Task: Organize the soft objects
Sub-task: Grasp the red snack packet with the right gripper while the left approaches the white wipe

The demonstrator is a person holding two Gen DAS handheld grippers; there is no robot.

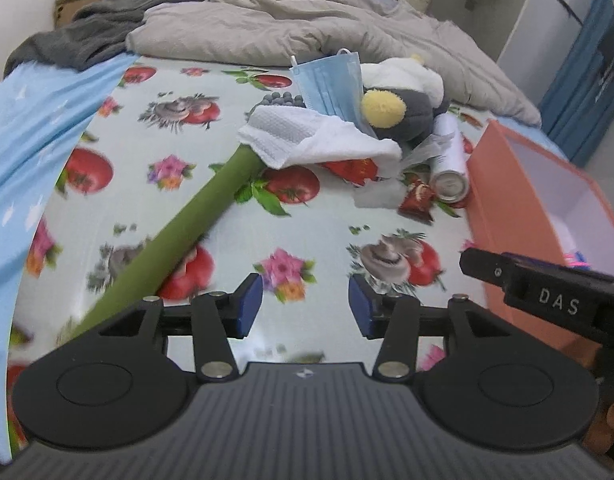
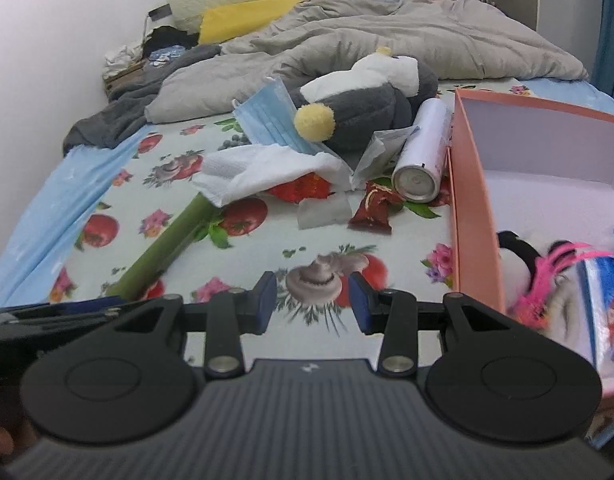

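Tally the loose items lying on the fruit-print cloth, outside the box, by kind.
Plush toy: 1
Face mask: 1
White cloth: 1
Green tube: 1
Spray can: 1
Red wrapper: 1
Total: 6

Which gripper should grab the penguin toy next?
Probably the right gripper: it is open and empty, the penguin toy lies ahead of it, and the pink box sits right beside it.

We see that each tool, the left tool [image 1: 305,305] and the right tool [image 2: 312,302], has black linkage arms, silver pivot screws, blue finger pads [image 1: 249,305], and a ribbed grey body; "DAS" marks the right one's side.
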